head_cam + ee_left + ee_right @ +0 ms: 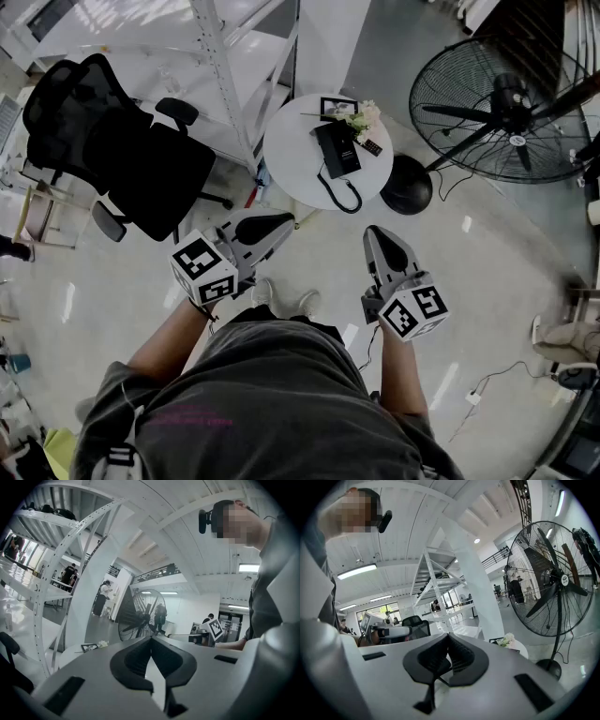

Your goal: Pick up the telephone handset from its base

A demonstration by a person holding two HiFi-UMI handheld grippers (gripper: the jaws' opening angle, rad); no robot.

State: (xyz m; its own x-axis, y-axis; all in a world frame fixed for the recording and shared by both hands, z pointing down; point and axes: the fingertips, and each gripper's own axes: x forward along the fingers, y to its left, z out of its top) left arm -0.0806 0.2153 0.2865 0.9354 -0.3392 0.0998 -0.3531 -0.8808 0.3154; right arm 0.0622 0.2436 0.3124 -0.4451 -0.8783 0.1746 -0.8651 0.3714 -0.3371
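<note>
Both grippers are closed and empty: the left gripper (pixel 284 223) has its jaws meeting at the tip with nothing between them, which its own view (pixel 151 639) confirms, and the right gripper (pixel 373 232) shows the same in its view (pixel 448 635).

The telephone (pixel 337 148) lies on a small round white desk (pixel 286 155), ahead of both grippers, well apart from them and roughly between their lines of aim. Its coiled cord (pixel 343 199) loops over the desk edge nearest the grippers. A picture frame (pixel 337 106) and a small bunch of flowers (pixel 364 118) sit beyond the telephone, on its far side from the grippers. At this size the handset cannot be told apart from its base.

The handset is probably hard, smooth plastic: light, stiff and not fragile, but a little slippery under the pads. The best hold is likely across its narrow middle, between the two ends. The cord will probably tug back as it stretches, and the light base may slide or lift with it.

No brand or label can be read on the telephone. The only clear markings are the black-and-white square markers on the gripper cubes.
</note>
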